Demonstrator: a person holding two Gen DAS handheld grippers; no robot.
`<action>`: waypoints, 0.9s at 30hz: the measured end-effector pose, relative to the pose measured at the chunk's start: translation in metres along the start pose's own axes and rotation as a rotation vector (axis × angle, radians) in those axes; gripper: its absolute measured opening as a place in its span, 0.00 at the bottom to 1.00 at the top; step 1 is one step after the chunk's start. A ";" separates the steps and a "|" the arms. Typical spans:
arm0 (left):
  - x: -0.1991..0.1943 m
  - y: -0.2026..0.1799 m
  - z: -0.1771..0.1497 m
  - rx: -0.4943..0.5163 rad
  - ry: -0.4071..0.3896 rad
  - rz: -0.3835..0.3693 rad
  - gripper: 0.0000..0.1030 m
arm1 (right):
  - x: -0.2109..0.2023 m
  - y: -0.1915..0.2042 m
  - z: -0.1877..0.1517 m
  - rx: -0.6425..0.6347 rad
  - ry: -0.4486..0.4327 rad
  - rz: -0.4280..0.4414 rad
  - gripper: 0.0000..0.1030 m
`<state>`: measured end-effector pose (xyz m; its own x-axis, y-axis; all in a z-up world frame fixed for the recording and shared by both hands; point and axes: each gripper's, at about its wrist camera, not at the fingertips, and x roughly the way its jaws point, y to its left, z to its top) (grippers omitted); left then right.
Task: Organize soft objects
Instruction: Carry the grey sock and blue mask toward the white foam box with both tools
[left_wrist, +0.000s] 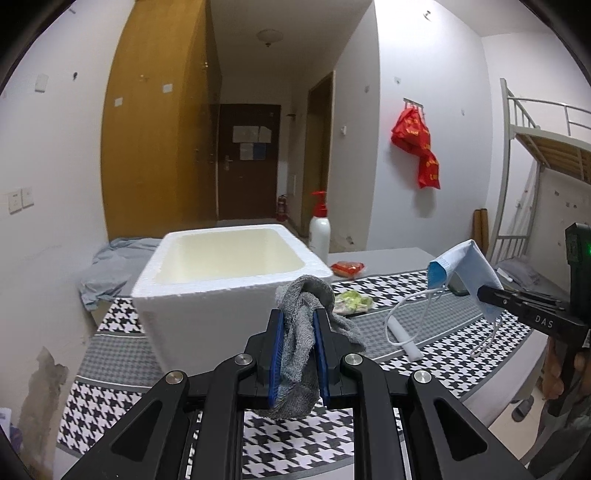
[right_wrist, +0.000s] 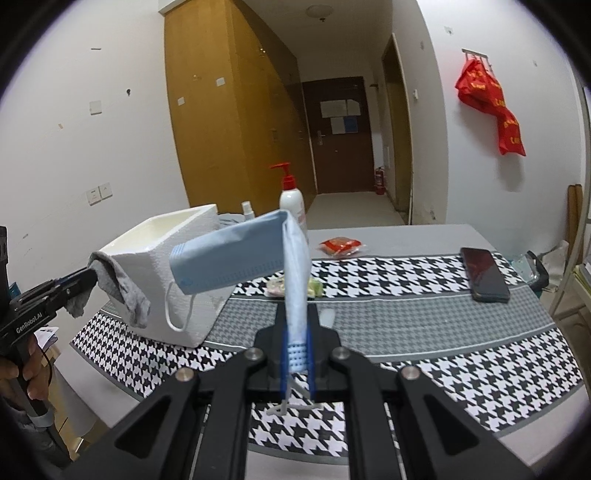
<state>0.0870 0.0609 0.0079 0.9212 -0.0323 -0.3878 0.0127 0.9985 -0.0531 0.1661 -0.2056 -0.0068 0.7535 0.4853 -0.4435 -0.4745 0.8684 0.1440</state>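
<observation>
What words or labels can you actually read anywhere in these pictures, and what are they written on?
"DAS" – white letters on the black body of the right gripper, seen from the left wrist.
"GenRobot.AI" – on the side of the left gripper, seen from the right wrist.
Yellow characters on the red cloth hanging on the wall: too blurred to read.
Papers on the far door: too small to read.
Label on the pump bottle: unreadable.

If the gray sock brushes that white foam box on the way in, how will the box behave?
The foam box looks light for its size, so it would probably slide on the houndstooth cloth. It appears empty, so little holds it down. The gray sock hangs limp from the left gripper and likely drapes over the rim.
</observation>
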 end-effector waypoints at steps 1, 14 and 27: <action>-0.001 0.002 0.000 -0.003 -0.001 0.006 0.17 | 0.001 0.002 0.001 -0.004 -0.001 0.004 0.10; -0.012 0.022 -0.005 -0.032 -0.004 0.062 0.17 | 0.015 0.022 0.011 -0.038 0.005 0.049 0.10; -0.023 0.049 -0.011 -0.064 0.002 0.134 0.17 | 0.031 0.050 0.030 -0.090 -0.008 0.107 0.10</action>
<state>0.0623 0.1100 0.0037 0.9122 0.1012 -0.3970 -0.1354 0.9890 -0.0591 0.1792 -0.1437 0.0129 0.6997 0.5760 -0.4227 -0.5911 0.7990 0.1104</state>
